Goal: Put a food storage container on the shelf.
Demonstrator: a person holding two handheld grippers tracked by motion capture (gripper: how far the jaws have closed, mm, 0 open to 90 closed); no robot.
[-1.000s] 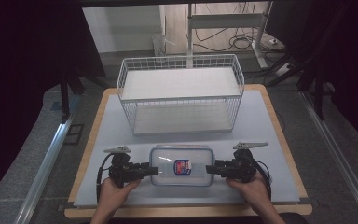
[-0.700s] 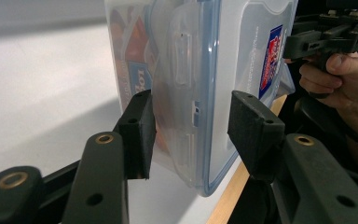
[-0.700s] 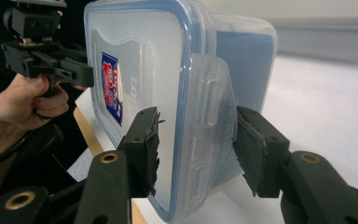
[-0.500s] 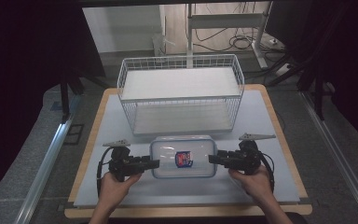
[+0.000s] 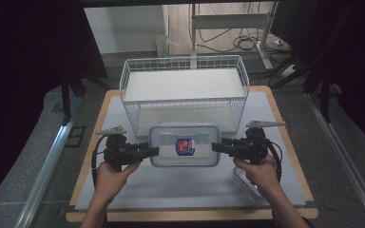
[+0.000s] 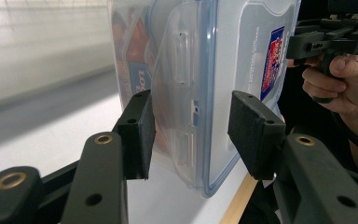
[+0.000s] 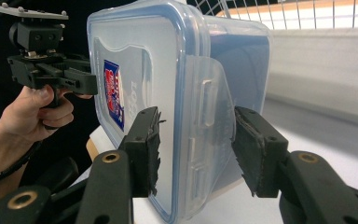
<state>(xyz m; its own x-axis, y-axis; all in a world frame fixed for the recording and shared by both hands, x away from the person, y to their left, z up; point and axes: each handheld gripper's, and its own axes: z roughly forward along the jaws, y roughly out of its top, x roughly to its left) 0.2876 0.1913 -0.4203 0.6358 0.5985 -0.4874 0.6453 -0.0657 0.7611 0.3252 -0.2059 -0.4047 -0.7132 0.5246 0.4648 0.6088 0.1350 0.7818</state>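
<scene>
Both grippers have carried the clear lidded food container (image 5: 184, 145) up off the desk (image 5: 180, 185) and toward the white wire basket (image 5: 184, 90) since the earlier high-view frames, where it lay nearer the person.

From the high view, the container hangs level just in front of the basket's near wall, its labelled lid facing up. The left gripper (image 5: 153, 151) holds the end away from the right gripper (image 5: 217, 146), which holds the opposite one. A second clear piece (image 5: 245, 182) lies on the desk, on the person's side of the container, below the right hand.

From the left gripper view, the jaws are clamped on the container's (image 6: 223, 70) end, one pad against the body and the other on the lid side, straddling the side latch (image 6: 182, 102). Contact on the lid-side pad looks light, so steady squeeze matters.

From the right gripper view, those jaws likewise clamp the opposite end of the container (image 7: 168, 93), astride its latch (image 7: 205, 121).

To do this lift well, I judge both hands should rise together at one pace, keeping the lid level and the spacing between grippers fixed, until the container's base clears the basket's rim; then move it over the basket before lowering. Uneven height could twist it out of the pads.
</scene>
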